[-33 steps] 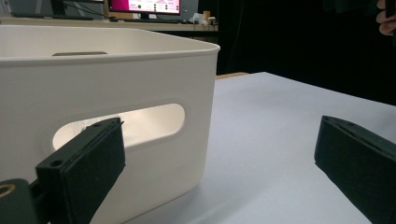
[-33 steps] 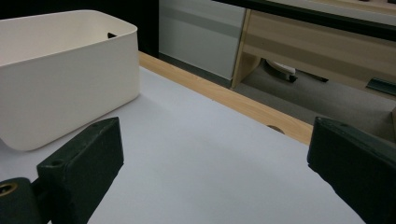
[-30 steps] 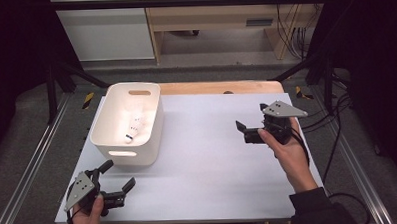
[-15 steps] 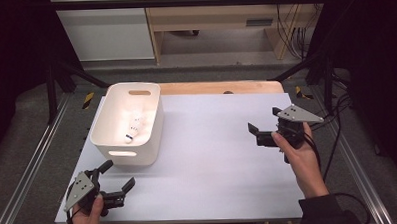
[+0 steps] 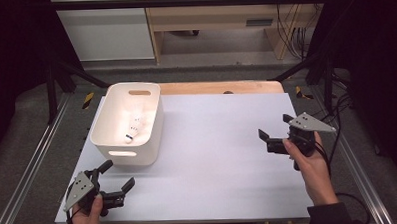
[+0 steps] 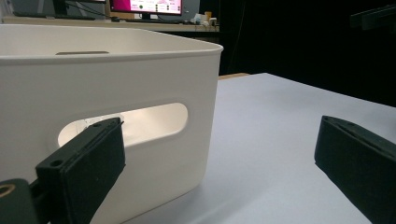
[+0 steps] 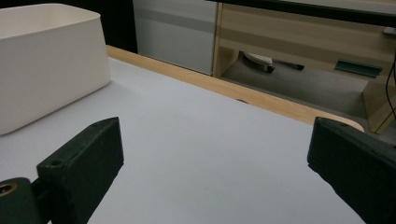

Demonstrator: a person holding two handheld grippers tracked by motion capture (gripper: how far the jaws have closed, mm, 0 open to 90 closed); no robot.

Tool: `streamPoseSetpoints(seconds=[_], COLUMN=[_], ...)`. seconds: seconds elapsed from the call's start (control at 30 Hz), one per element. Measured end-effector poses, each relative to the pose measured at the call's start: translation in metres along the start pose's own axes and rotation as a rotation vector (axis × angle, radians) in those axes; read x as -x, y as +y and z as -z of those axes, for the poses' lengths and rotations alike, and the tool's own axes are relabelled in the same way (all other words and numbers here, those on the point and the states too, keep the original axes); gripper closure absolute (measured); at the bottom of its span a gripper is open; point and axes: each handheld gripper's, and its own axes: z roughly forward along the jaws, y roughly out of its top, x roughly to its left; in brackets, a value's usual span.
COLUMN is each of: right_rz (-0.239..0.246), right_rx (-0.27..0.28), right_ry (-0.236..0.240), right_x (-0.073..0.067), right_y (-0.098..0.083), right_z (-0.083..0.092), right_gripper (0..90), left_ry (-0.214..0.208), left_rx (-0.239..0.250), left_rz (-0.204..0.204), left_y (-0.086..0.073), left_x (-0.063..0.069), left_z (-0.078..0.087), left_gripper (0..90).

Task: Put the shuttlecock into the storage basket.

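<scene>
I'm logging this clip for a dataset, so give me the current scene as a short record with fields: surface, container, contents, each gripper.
surface: white table
container: white bin, upright, on the table's left side
contents: small white items inside, too small to identify
left gripper: open, holding nothing, near the bin's front handle slot
right gripper: open, holding nothing, over the table's right side, apart from the bin
</scene>
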Motion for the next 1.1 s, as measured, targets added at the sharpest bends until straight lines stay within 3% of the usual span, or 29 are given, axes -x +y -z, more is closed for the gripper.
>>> streamPoseSetpoints(seconds=[0.43,1.1], right_rz=[-0.03,-0.037], right_rx=[0.017,0.019], right_ry=[-0.037,-0.064], right_x=[0.013,0.016], right_y=[-0.024,-0.056], right_z=[0.014,0.022], right_gripper=[4.1,4.1], left_ry=[0.0,0.0], left_rx=[-0.001,-0.001], left_rz=[0.0,-0.001], left_y=[0.0,0.0], left_x=[0.0,0.0], left_z=[0.0,0.0], left_gripper=[1.5,1.5])
